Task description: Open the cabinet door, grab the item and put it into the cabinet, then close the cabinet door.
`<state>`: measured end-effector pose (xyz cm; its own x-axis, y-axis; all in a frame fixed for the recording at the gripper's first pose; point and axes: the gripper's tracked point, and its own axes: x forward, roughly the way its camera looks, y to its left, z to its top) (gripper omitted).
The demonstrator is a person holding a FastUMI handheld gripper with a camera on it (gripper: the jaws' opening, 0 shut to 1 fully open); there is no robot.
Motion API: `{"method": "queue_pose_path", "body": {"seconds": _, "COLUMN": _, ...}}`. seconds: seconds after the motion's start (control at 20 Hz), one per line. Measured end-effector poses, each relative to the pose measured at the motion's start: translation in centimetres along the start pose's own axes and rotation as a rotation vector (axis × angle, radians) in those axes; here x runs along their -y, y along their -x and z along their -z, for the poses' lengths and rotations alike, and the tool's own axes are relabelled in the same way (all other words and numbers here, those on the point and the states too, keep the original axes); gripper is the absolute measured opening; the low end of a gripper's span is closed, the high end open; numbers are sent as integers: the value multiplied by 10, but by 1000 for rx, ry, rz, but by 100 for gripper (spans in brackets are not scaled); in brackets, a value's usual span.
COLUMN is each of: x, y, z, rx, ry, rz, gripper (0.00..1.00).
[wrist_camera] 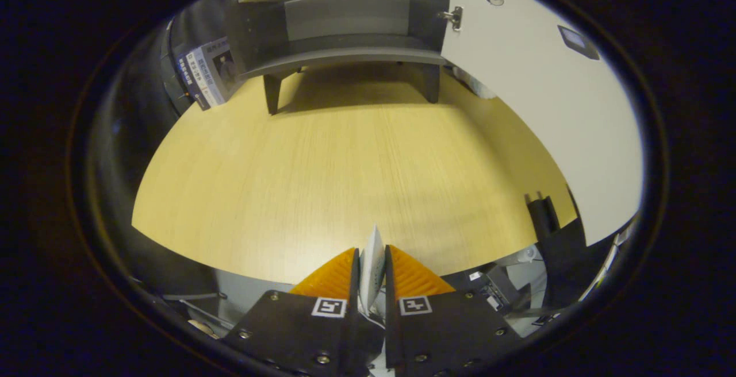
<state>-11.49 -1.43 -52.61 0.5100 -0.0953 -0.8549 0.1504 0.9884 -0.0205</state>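
I have the gripper (371,262) closed on the item (372,265), a thin pale flat piece, perhaps a card or a slim packet, standing on edge between the two orange fingers (333,278) with its upper corner poking out just past their tips. Both pads press its faces, so the hold looks sound. I judge it light and fairly stiff but bendable; a sheet this thin could flex or pivot in the pads if I swing quickly, and its smooth face may slide. Pinched flat across its broad sides, as it is now, seems the right hold, and I'd not squeeze harder for fear of creasing it. Ahead lies a bare light wood-grain table (345,181). Well beyond the fingers at its far end stands the grey cabinet (345,26) on short legs, its white door (535,95) already swung wide to the right, with a metal hinge (454,18) at the joint. The shelves (345,55) inside look free, with fair height for a slim thing. Beside the cabinet on the left some printed packaging (204,72) leans. Dark stands and cables (546,239) sit off the table's near right corner.
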Motion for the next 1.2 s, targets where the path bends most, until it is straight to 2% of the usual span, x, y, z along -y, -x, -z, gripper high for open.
{"method": "queue_pose_path", "body": {"seconds": 0.15, "x": -15, "y": 15, "z": -12, "rx": 3, "ry": 3, "rz": -42, "gripper": 19}}
{"method": "queue_pose_path", "body": {"seconds": 0.35, "x": -28, "y": 43, "z": -57, "rx": 29, "ry": -1, "rz": -89, "gripper": 19}}
{"method": "queue_pose_path", "body": {"seconds": 0.9, "x": -48, "y": 139, "z": -261, "rx": 295, "ry": 39, "rz": -170, "gripper": 19}}
{"method": "queue_pose_path", "body": {"seconds": 1.2, "x": -52, "y": 168, "z": -358, "rx": 406, "ry": 44, "rz": -195, "gripper": 19}}
